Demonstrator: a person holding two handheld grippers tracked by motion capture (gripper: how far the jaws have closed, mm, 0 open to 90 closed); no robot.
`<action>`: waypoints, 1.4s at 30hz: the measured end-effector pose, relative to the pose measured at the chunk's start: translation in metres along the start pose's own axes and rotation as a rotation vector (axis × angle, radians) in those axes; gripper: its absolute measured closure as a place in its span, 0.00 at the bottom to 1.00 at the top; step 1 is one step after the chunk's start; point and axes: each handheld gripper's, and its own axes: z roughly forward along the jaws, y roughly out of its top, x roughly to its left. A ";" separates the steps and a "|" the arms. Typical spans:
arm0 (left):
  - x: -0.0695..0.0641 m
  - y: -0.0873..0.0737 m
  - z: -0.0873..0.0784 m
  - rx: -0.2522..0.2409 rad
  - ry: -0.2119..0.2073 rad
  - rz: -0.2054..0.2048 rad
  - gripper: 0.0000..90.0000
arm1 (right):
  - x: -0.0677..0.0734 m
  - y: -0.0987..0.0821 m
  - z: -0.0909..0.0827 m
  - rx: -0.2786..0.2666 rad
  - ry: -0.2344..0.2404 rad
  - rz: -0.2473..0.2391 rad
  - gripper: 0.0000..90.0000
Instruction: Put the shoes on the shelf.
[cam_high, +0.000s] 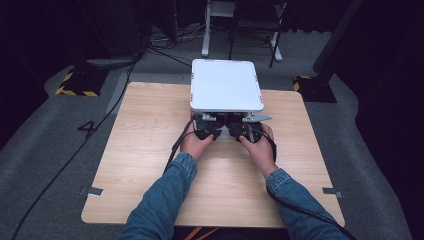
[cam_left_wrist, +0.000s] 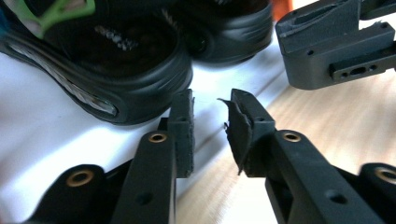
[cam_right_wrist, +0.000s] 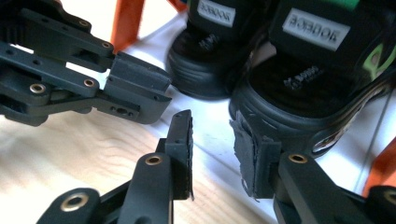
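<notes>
Much of the scene was hidden from the high view: a white rack (cam_high: 226, 84) with a flat top stood at the far middle of the wooden table (cam_high: 150, 140), and its top covered whatever sat beneath it. Both hands met just under its near edge, the left gripper (cam_high: 206, 131) and the right gripper (cam_high: 247, 131) side by side, their jaws lost in the shadow there.

The gripper views filled in the rest. A pair of black shoes sat on the rack's white lower shelf (cam_left_wrist: 37, 140), heels toward the grippers, long axes running away under the rack — toes cut off. In the left gripper view, one shoe (cam_left_wrist: 116, 65) lay left, blurred, with green trim, the other shoe (cam_left_wrist: 224, 32) beyond. In the right gripper view a shoe (cam_right_wrist: 308, 88) stood ahead of the right jaw, seemingly touching its pad.

Each gripper's jaws stood spread, nothing between them. Orange rack legs (cam_right_wrist: 126, 21) showed at the frame edges.
</notes>
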 end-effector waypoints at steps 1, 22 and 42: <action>-0.006 -0.003 -0.009 -0.012 -0.006 -0.041 0.74 | 0.004 0.000 -0.011 -0.009 0.002 -0.017 0.74; -0.047 -0.018 -0.134 -0.051 0.072 0.098 0.28 | -0.007 0.000 -0.124 -0.105 0.044 -0.029 0.40; -0.001 -0.083 -0.204 0.082 0.193 -0.006 0.18 | -0.044 -0.054 -0.193 -0.009 0.045 0.002 0.18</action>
